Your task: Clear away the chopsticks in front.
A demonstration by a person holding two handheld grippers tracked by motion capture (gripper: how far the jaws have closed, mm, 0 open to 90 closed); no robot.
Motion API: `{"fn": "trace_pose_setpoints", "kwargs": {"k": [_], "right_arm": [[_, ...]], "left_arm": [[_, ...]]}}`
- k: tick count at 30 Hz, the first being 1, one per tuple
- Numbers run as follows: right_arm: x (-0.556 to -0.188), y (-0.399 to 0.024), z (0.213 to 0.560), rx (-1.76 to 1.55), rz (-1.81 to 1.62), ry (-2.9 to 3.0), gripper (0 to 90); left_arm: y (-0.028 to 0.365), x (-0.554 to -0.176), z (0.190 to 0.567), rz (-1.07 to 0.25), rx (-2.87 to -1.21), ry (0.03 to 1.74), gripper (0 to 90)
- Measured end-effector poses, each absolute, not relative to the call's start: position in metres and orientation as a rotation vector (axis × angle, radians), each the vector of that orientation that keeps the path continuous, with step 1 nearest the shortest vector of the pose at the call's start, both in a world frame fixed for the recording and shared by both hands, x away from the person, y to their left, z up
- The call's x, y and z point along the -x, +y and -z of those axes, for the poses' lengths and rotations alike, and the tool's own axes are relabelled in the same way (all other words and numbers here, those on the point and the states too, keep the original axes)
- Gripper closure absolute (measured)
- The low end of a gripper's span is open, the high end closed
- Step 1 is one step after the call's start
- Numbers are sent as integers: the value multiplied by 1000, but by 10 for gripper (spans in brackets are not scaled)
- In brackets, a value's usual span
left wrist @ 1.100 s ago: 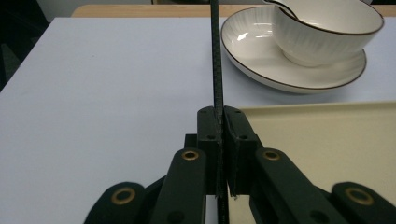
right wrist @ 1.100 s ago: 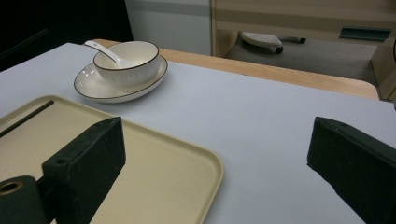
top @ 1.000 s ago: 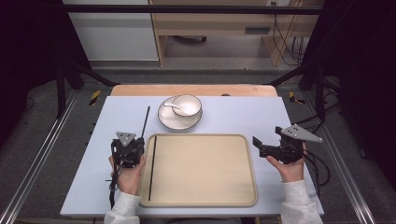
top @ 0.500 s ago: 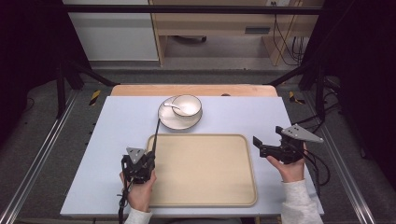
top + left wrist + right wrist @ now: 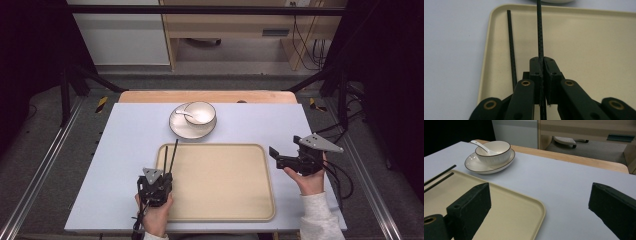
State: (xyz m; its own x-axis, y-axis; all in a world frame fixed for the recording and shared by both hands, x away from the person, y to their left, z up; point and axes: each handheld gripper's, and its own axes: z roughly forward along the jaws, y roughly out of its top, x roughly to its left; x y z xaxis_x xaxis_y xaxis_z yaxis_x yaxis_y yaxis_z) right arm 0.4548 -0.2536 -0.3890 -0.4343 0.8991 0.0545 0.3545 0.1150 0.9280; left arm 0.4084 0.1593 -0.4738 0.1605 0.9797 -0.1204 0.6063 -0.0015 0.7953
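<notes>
One chopstick [image 5: 539, 30] is pinched lengthwise by the left gripper [image 5: 156, 181], beside its twin [image 5: 511, 45] lying on the tray [image 5: 225, 210]; the right gripper [image 5: 282, 159] is held spread, well apart.

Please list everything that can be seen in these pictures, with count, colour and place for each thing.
chopstick in the jaws: 1, black, over the tray's left part, its far tip pointing toward the plate
second chopstick: 1, black, lying along the tray's left side
tray: 1, beige, near middle of the table
plate: 1, white with dark rim, beyond the tray
bowl: 1, white, on the plate
spoon: 1, white, in the bowl
table: 1, pale blue-grey top
left gripper: 1, black, shut on one chopstick
right gripper: 1, black, open, right of the tray
</notes>
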Motion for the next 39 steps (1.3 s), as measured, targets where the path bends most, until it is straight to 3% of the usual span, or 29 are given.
{"fn": "trace_pose_setpoints", "kwargs": {"k": [25,30,39], "right_arm": [[-456,-251,391,-1215,-1298,1873,46],[-455,-253,390,-1216,-1299,1866,46],[-454,-255,388,-1216,-1310,1851,43]], "left_arm": [[152,-407,480,-624,-1761,1559,826],[156,-410,472,-634,-1761,1521,766],[168,-426,434,-626,-1745,1310,568]]}}
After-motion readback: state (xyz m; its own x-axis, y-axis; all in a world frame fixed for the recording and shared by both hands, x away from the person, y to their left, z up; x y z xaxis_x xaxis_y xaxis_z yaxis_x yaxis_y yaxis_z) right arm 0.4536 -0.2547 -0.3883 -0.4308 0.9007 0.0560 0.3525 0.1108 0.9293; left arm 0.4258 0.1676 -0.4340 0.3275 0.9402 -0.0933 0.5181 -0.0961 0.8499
